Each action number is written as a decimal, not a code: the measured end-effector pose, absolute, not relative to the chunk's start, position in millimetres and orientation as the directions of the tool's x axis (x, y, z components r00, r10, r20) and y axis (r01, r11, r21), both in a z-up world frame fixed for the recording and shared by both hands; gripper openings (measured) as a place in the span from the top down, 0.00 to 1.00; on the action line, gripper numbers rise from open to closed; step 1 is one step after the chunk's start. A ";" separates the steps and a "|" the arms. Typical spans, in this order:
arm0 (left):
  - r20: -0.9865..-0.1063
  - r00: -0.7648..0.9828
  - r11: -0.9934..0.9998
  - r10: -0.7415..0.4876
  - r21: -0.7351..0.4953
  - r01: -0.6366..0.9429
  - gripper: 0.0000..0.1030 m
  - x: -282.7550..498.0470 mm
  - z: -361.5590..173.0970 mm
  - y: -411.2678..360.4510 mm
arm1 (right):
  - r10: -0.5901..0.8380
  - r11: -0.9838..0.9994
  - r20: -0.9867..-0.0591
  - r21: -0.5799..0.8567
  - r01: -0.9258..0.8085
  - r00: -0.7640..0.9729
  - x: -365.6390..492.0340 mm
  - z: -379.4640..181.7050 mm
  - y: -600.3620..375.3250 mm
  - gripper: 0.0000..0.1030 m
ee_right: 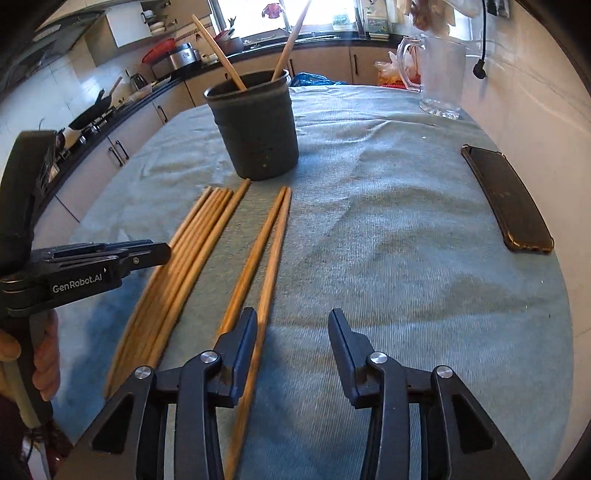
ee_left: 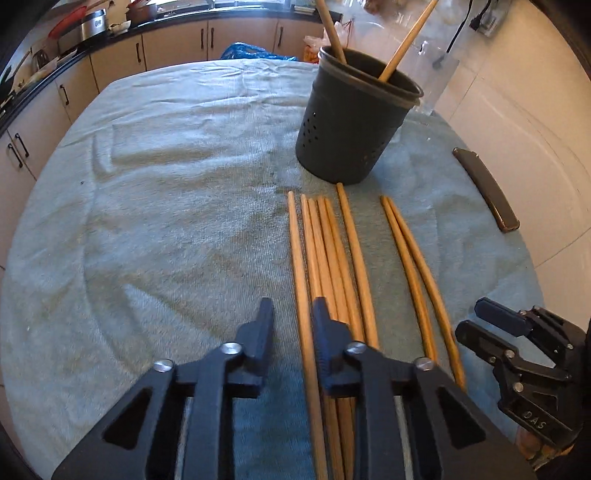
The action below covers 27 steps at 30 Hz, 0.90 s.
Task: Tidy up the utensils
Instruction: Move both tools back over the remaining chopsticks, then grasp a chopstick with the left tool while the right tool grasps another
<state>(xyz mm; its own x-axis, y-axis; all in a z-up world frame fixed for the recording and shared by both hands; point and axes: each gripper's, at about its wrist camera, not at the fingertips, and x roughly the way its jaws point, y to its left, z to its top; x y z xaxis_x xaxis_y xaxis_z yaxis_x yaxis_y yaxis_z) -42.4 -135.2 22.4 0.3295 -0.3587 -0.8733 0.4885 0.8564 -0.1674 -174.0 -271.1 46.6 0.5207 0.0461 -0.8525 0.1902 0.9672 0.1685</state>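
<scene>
left claw (ee_left: 291, 325) released, straddling the leftmost chopstick (ee_left: 301, 280) so it can pinch 1 | right claw (ee_right: 291, 332) released beside the pair (ee_right: 264, 258) | holder (ee_left: 354, 122) at 12 o'clock on the worktop (ee_left: 166, 203), 2 sticks already in | loose bunch (ee_left: 332, 258) lying toward it, so probably easy lifts

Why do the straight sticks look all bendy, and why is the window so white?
Left wrist view: the fisheye lens bows the chopsticks and the towel-covered table's edge, and the corners go black. Right wrist view: the same bending, the window behind the dark holder is washed out by daylight, and the chopstick near the right gripper looks smeared.
</scene>
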 end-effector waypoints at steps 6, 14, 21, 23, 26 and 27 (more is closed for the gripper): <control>-0.879 0.343 0.863 -0.331 -0.135 0.486 0.91 -35.6 18.4 -141.5 | -0.010 0.970 -0.854 0.118 0.212 0.519 -162.2 37.0 -272.4 0.72; -0.893 0.311 0.878 -0.325 -0.163 0.451 0.93 -24.4 19.1 -132.8 | 0.084 0.953 -0.828 0.230 0.200 0.554 -166.7 45.2 -275.4 0.75; -0.901 0.319 0.892 -0.294 -0.139 0.429 0.93 -23.0 19.8 -125.1 | 0.070 0.967 -0.852 0.186 0.176 0.520 -157.1 38.7 -262.1 0.74; -0.903 0.326 0.895 -0.281 -0.124 0.429 0.93 -24.5 20.1 -127.6 | 0.052 0.969 -0.851 0.169 0.179 0.523 -155.3 38.4 -259.5 0.74; -0.910 0.323 0.893 -0.261 -0.100 0.440 0.93 -25.2 20.0 -130.5 | 0.023 0.976 -0.869 0.127 0.177 0.495 -151.1 38.2 -255.3 0.76; -0.918 0.302 0.893 -0.259 -0.108 0.437 0.93 -23.3 21.0 -129.6 | 0.013 0.977 -0.878 0.112 0.180 0.478 -150.4 38.9 -254.5 0.79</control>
